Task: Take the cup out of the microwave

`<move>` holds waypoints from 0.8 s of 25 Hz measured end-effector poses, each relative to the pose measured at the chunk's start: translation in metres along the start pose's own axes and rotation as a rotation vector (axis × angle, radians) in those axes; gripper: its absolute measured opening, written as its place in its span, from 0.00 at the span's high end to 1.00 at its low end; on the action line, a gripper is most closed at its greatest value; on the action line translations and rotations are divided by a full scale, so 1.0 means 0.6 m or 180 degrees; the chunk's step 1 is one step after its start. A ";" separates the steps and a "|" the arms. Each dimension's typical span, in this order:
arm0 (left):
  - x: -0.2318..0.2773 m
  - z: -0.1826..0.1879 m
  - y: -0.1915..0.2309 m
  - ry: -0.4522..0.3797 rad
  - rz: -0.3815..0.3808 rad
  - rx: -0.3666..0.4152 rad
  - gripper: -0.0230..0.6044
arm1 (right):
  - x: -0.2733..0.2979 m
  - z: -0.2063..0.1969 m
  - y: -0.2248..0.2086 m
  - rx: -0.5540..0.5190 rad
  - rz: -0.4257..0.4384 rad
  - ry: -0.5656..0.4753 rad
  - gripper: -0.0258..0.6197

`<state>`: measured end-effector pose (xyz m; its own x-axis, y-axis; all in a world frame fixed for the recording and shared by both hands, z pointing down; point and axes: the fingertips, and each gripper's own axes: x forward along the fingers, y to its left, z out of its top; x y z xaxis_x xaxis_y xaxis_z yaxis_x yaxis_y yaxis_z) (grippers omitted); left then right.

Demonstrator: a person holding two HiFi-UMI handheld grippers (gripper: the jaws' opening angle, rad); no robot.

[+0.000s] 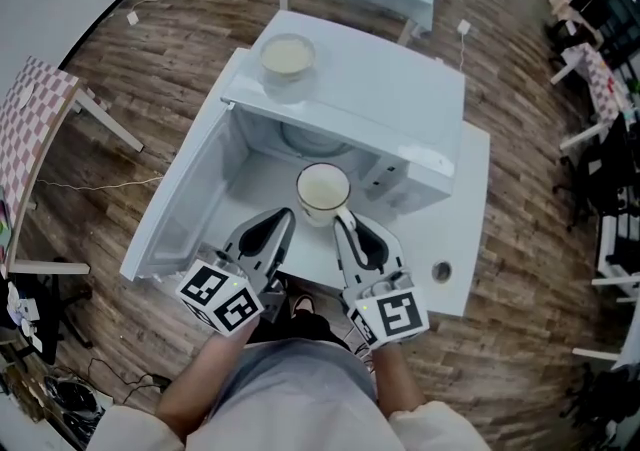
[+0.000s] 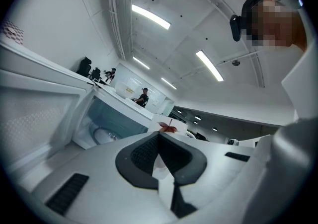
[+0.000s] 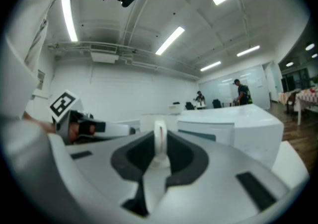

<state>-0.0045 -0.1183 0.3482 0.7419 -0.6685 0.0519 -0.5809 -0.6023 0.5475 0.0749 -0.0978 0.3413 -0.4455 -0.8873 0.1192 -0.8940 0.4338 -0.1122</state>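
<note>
A white cup (image 1: 322, 191) with pale liquid hangs just in front of the open microwave (image 1: 380, 89), by the cavity mouth. My right gripper (image 1: 341, 220) is shut on the cup's handle; in the right gripper view the thin white handle (image 3: 160, 141) stands upright between the right gripper's (image 3: 160, 156) dark pads. My left gripper (image 1: 284, 218) sits close to the cup's left side, jaws together and holding nothing. In the left gripper view the left gripper (image 2: 159, 136) points at the cup (image 2: 168, 127), which shows a red leaf print, with the cavity to the left.
The microwave door (image 1: 185, 199) hangs open to the left. A glass turntable (image 1: 315, 144) lies inside the cavity. A second pale bowl (image 1: 287, 55) stands on the microwave's roof. The microwave rests on a white table (image 1: 470, 239); wooden floor all around.
</note>
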 end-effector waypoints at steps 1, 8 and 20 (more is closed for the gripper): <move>-0.002 0.004 -0.004 -0.0010 0.0000 0.0016 0.95 | -0.004 0.004 0.000 0.0029 0.0011 -0.0008 0.85; -0.010 0.045 -0.038 -0.0113 -0.0072 0.0219 0.95 | -0.028 0.042 0.006 0.0024 0.0132 -0.0076 0.85; -0.020 0.045 -0.067 -0.0067 -0.0220 0.0228 0.95 | -0.069 0.090 0.019 -0.0008 0.0120 -0.0175 0.85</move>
<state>0.0007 -0.0980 0.3029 0.7743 -0.6328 -0.0019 -0.5516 -0.6764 0.4880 0.0860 -0.0648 0.2820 -0.4756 -0.8776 0.0605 -0.8768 0.4674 -0.1132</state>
